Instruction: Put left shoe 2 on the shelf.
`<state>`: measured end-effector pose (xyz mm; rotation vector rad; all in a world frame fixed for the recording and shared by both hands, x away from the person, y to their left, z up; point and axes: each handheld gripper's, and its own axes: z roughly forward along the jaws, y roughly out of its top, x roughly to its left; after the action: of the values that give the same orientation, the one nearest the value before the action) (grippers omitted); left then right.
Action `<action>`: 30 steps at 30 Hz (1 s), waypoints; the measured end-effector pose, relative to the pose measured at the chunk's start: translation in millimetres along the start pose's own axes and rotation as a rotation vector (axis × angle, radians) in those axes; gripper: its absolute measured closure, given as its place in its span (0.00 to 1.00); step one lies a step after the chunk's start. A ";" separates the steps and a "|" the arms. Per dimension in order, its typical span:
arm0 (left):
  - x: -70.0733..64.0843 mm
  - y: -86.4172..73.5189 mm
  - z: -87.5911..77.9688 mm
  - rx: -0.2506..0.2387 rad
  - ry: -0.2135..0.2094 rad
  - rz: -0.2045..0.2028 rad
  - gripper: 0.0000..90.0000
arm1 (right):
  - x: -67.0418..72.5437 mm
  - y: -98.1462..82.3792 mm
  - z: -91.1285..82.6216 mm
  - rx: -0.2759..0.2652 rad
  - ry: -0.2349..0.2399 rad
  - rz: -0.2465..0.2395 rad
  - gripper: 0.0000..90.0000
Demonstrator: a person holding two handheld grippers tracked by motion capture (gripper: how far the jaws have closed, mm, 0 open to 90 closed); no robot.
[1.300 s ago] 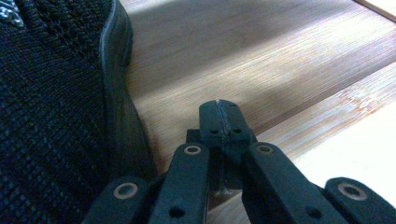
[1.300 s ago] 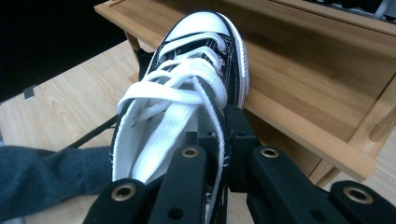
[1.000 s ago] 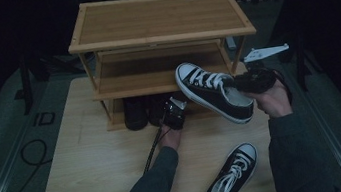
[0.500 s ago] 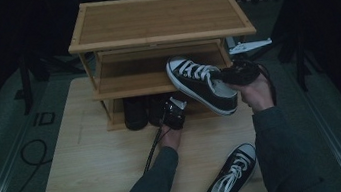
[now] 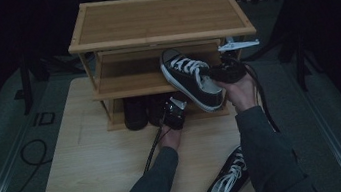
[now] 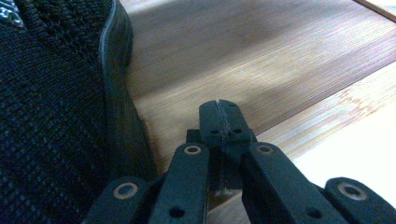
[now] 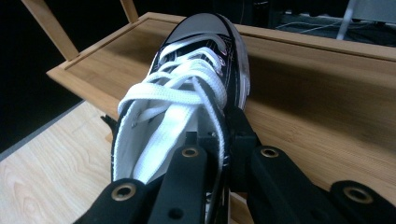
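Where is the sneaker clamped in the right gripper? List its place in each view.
High view: the held sneaker sits centre right, toe toward the rack's middle shelf.
Left gripper view: I can't match it; the black shoe at left looks like a different one.
Right gripper view: centre, laces up, pinched by the right gripper.
Shared landmark: the middle shelf.

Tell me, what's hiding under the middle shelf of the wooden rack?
On the bottom level, under the middle shelf of the rack, stand dark shoes. The left gripper sits in front. How many shoes is unclear; it's dark and partly covered.
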<state>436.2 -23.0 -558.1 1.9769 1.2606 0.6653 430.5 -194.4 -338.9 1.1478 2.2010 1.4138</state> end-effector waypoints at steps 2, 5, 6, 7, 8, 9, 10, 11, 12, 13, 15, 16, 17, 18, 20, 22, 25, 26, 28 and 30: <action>0.0 0.1 -0.1 0.001 0.001 0.000 1.00 | 1.4 0.3 4.2 -0.003 -0.003 0.011 0.97; 0.0 0.1 -0.1 0.002 0.001 0.000 1.00 | 2.9 0.5 9.7 -0.005 -0.015 0.020 0.97; 0.0 0.1 -0.1 0.002 0.001 0.000 1.00 | 3.0 0.5 11.4 -0.005 -0.021 0.023 0.97; 0.0 0.1 -0.1 0.002 0.001 0.000 1.00 | 3.0 0.5 11.4 -0.005 -0.021 0.023 0.97; 0.0 0.1 -0.1 0.002 0.001 0.000 1.00 | 3.1 0.3 13.0 -0.006 -0.028 0.025 0.97; 0.0 0.0 0.0 0.000 0.000 0.000 1.00 | 3.2 0.2 15.6 -0.007 -0.038 0.035 0.97; 0.0 0.0 0.0 0.000 0.000 0.000 1.00 | 2.9 0.1 16.8 -0.010 -0.040 0.043 0.97; 0.0 0.0 0.1 -0.001 0.001 0.000 1.00 | 2.5 0.1 18.0 -0.010 -0.040 0.051 0.97; -0.1 -0.1 0.2 -0.002 0.002 -0.001 1.00 | 2.3 0.1 19.1 -0.012 -0.041 0.057 0.97; -0.1 -0.1 0.2 -0.002 0.002 -0.001 1.00 | 2.3 0.1 19.1 -0.012 -0.041 0.057 0.97; -0.1 0.0 0.1 -0.001 0.001 0.000 1.00 | 2.0 -0.2 21.7 -0.013 -0.044 0.071 0.97; -0.1 0.0 0.1 -0.001 0.002 0.000 1.00 | 1.7 -0.5 23.1 -0.010 -0.051 0.077 0.97; 0.0 0.0 0.1 -0.001 0.002 -0.001 1.00 | 1.1 -0.6 24.1 -0.013 -0.051 0.086 0.97; 0.0 0.0 0.1 -0.001 0.002 0.000 1.00 | 0.6 -0.3 24.1 -0.019 -0.062 0.098 0.97; 0.0 0.0 0.1 0.000 0.003 -0.001 1.00 | 0.4 -0.1 23.6 -0.028 -0.080 0.107 0.97; -0.1 0.0 0.0 0.000 0.003 -0.001 1.00 | -1.4 0.0 23.7 -0.025 -0.094 0.122 0.97; 0.0 0.0 0.0 0.000 0.002 -0.001 1.00 | -2.7 0.8 23.6 -0.019 -0.095 0.137 0.97; 0.0 0.0 0.0 0.000 0.003 0.000 1.00 | -2.9 1.6 24.1 -0.016 -0.093 0.140 0.94; -0.1 0.0 0.0 0.000 0.003 0.000 1.00 | -2.2 2.3 24.2 -0.018 -0.092 0.137 0.90; -0.1 0.0 0.0 0.000 0.003 -0.001 1.00 | -3.0 3.9 21.5 -0.037 -0.079 0.151 0.89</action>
<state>436.2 -23.1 -558.1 1.9762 1.2633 0.6681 447.3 -182.2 -346.4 1.3582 2.0638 1.4344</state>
